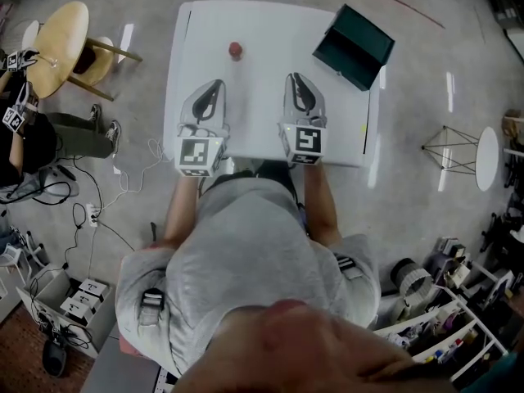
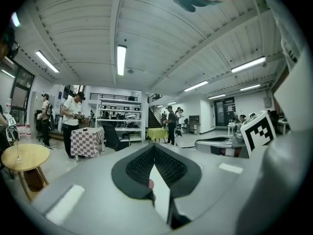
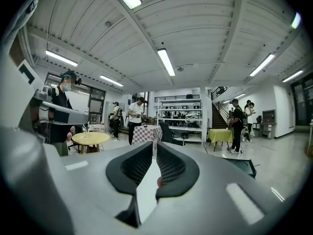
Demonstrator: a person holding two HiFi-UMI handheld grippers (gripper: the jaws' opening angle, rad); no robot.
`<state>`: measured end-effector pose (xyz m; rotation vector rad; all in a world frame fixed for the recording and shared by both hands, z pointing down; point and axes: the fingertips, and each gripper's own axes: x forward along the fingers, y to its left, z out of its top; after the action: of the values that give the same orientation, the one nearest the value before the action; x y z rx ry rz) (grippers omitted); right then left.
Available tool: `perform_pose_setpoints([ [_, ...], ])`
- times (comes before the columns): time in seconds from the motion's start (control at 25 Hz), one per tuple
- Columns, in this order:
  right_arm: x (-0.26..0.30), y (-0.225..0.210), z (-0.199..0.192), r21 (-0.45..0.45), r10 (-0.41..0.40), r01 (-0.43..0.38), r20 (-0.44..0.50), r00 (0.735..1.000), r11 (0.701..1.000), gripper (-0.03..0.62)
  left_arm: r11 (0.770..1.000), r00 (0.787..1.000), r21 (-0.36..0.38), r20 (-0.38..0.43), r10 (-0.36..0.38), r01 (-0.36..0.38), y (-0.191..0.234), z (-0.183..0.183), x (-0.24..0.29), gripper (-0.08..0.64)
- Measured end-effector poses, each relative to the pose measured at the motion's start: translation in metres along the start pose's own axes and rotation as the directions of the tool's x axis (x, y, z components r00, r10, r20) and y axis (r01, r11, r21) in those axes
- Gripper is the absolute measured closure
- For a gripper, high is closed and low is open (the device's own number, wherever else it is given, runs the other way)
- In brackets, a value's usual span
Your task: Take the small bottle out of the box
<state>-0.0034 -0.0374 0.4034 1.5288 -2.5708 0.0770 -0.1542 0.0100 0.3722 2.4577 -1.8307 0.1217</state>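
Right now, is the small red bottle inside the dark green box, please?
Out: the small red bottle sits on the white table, apart from the dark green box.

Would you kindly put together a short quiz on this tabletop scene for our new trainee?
1. True or false: the small red bottle sits inside the dark green box.
2. Where on the white table is the box? A) far right corner B) near left corner C) centre
3. Which lies nearer the box, the left gripper or the right gripper?
Key: 1 false, it stands on the bare tabletop; 2 A; 3 the right gripper.
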Motion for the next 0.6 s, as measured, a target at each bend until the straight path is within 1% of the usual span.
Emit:
perform_pose_setpoints([
  [0.24, -0.023, 0.007, -0.002, 0.007, -0.036, 0.036, 0.011, 0.999, 0.999, 0.584, 1.0, 1.0, 0.002, -0.004, -0.019, 0.019, -0.006, -0.002, -0.015, 0.548],
  [0.44, -0.038, 0.008, -0.011, 0.008, -0.055, 0.055, -0.003, 0.998, 0.998, 0.589, 0.999, 0.999, 0.007, -0.006, -0.042, 0.042, -0.014, -0.004, -0.024, 0.548],
  [0.6, -0.046, 0.006, -0.015, -0.011, -0.068, 0.068, -0.014, 0.998, 0.998, 0.589, 0.999, 0.999, 0.007, -0.018, -0.045, 0.045, -0.016, -0.009, -0.027, 0.548],
])
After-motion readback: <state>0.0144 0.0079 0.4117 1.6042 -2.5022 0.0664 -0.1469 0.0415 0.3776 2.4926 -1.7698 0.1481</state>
